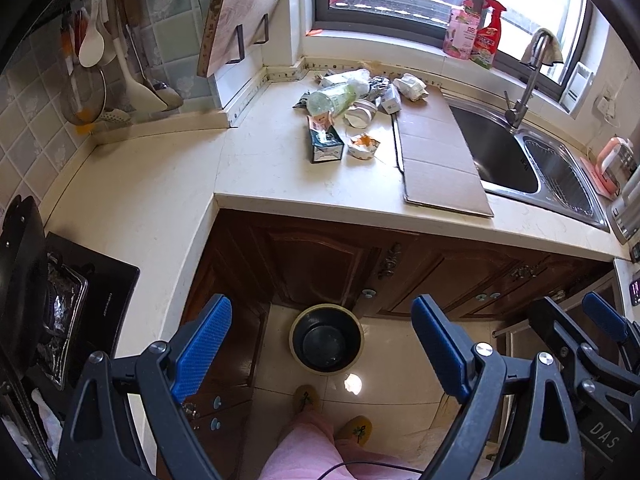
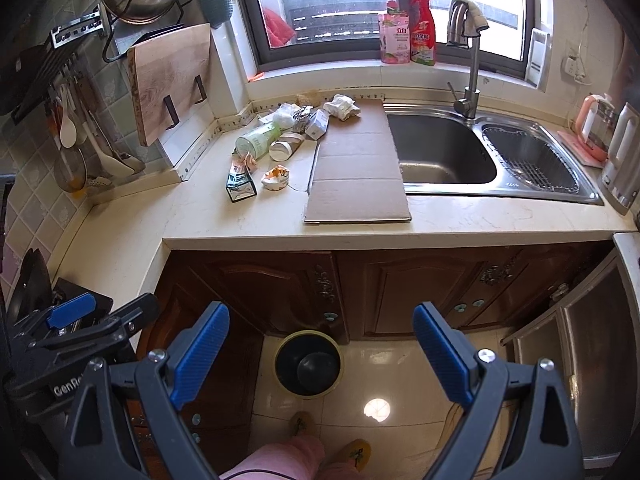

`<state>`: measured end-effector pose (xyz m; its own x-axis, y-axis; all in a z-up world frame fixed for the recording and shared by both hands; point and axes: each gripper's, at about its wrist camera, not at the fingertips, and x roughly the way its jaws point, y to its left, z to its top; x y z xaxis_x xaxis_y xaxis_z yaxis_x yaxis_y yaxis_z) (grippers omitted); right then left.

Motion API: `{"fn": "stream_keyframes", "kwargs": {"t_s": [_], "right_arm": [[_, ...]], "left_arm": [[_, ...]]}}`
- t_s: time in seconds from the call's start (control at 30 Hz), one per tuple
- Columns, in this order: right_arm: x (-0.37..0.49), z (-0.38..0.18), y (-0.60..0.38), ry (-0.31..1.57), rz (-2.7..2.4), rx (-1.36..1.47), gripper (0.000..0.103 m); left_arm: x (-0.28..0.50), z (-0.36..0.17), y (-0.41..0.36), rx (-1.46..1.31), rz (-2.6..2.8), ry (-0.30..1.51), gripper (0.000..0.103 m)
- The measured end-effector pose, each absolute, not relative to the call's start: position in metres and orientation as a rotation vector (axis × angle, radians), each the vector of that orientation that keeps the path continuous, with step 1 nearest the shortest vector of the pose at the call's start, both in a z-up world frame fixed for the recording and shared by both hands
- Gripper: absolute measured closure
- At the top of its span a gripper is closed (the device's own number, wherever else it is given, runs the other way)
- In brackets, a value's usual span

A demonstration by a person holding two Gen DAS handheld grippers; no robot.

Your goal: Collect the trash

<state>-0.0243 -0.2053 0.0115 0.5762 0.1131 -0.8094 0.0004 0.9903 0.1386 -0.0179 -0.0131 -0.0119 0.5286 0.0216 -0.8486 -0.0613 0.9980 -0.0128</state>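
A heap of trash lies on the pale countertop [image 1: 168,200]: a green plastic bottle [image 1: 334,98], a dark carton [image 1: 326,144], an orange-and-white wrapper [image 1: 363,146], crumpled paper [image 1: 410,86] and a flat cardboard sheet [image 1: 436,152]. The right wrist view shows the same bottle [image 2: 260,140], carton [image 2: 241,184], wrapper [image 2: 275,178] and cardboard [image 2: 358,168]. A black-lined bin [image 1: 326,338] stands on the floor below the counter, also in the right wrist view [image 2: 308,364]. My left gripper [image 1: 322,344] and right gripper [image 2: 320,350] are both open and empty, held above the floor, well short of the trash.
A steel double sink [image 2: 492,152] with a tap [image 2: 468,92] lies right of the cardboard. Cleaning bottles [image 2: 406,30] stand on the windowsill. A cutting board [image 2: 170,80] and hanging utensils [image 2: 76,136] are on the left wall. A stove [image 1: 60,320] is at the left. Wooden cabinet doors [image 2: 400,292] are below.
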Motion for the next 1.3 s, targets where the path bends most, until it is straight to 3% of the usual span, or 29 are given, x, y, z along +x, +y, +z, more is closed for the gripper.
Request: {"fn": "stream_keyframes", "kwargs": {"t_s": [0.37, 0.57, 0.97, 1.3], "right_arm": [[0.049, 0.004, -0.196, 0.991, 0.054, 0.155, 0.009], [0.113, -0.005, -0.185, 1.013, 0.029, 0.162, 0.018], [0.221, -0.057, -0.178, 1.114, -0.007, 0.186, 0.030], [0.261, -0.093, -0.185, 1.193, -0.012, 0.220, 0.032]], "left_arm": [[0.087, -0.016, 0.031, -0.059, 0.039, 1.022, 0.013], [0.162, -0.026, 0.034, -0.036, 0.012, 1.027, 0.013], [0.306, -0.097, 0.025, -0.138, -0.048, 1.190, 0.013], [0.355, -0.133, 0.006, -0.137, -0.062, 1.255, 0.013]]}}
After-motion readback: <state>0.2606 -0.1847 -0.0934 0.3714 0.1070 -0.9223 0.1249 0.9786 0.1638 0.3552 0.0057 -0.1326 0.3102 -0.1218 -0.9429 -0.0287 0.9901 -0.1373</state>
